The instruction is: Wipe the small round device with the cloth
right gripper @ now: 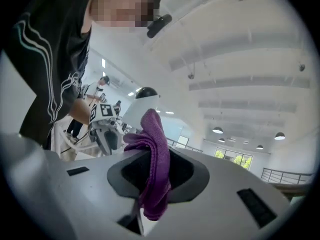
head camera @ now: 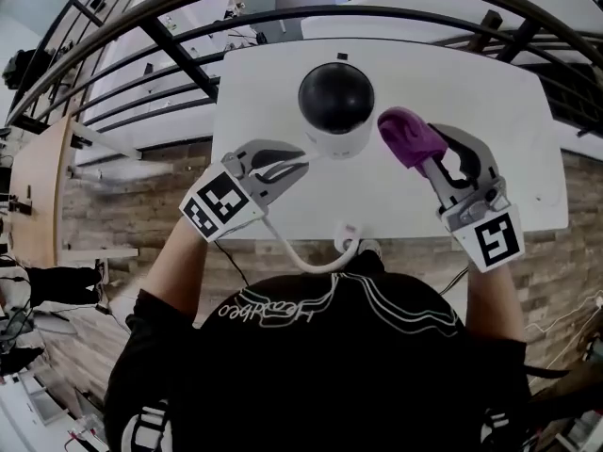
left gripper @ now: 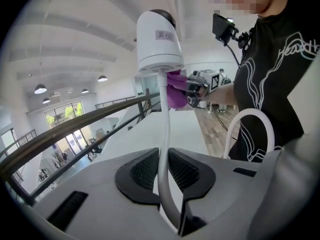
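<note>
The small round device point(head camera: 335, 106), a white body with a black dome, stands at the middle of the white table point(head camera: 499, 111). Its white cable point(head camera: 292, 249) runs off the front edge. My left gripper point(head camera: 300, 163) sits at the device's lower left and is shut on that cable point(left gripper: 164, 149), which rises to the device point(left gripper: 156, 39). My right gripper point(head camera: 426, 154) is shut on a purple cloth point(head camera: 410, 137), held close to the device's right side; I cannot tell if it touches. The cloth point(right gripper: 155, 169) hangs bunched between the jaws, with the device point(right gripper: 142, 104) behind it.
Dark metal railings point(head camera: 141, 55) curve round the table's far and left sides above a wooden floor point(head camera: 122, 205). The cable loops below the table's front edge by my body. A second table point(head camera: 443, 8) stands beyond the railing.
</note>
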`<act>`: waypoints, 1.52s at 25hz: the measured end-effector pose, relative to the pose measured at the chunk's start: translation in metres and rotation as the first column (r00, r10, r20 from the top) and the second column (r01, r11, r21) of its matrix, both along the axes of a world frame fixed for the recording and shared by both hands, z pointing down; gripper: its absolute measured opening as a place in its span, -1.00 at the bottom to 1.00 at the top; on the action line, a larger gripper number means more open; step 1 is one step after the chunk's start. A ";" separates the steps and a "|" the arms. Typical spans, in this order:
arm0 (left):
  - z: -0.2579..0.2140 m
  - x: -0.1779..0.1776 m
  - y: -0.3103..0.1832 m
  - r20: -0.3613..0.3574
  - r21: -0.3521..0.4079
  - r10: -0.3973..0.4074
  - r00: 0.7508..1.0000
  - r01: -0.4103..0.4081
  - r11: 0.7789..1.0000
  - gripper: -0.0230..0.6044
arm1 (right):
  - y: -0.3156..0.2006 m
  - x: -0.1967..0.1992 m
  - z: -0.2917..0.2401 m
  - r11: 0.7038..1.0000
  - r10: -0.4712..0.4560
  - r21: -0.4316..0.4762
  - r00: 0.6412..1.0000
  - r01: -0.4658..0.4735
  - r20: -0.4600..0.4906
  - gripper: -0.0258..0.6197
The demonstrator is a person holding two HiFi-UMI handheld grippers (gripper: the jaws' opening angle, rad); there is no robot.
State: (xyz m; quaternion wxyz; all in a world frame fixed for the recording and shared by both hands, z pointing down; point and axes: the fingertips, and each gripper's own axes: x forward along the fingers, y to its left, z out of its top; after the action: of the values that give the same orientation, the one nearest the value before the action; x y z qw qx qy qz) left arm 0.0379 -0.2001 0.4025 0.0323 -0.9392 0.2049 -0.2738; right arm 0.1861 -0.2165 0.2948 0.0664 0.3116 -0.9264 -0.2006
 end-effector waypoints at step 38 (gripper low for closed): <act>-0.013 -0.005 -0.003 0.045 0.005 -0.069 0.997 0.069 0.998 -0.73 | -0.001 -0.059 -0.108 0.889 -0.425 0.016 0.812 0.457 0.401 -0.72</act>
State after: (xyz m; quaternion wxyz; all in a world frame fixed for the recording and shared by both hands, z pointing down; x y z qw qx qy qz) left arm 0.0326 -0.2035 0.3899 0.0289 -0.9251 0.2369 -0.2953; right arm 0.1269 -0.2178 0.1866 -0.1569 0.1190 -0.9746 -0.1062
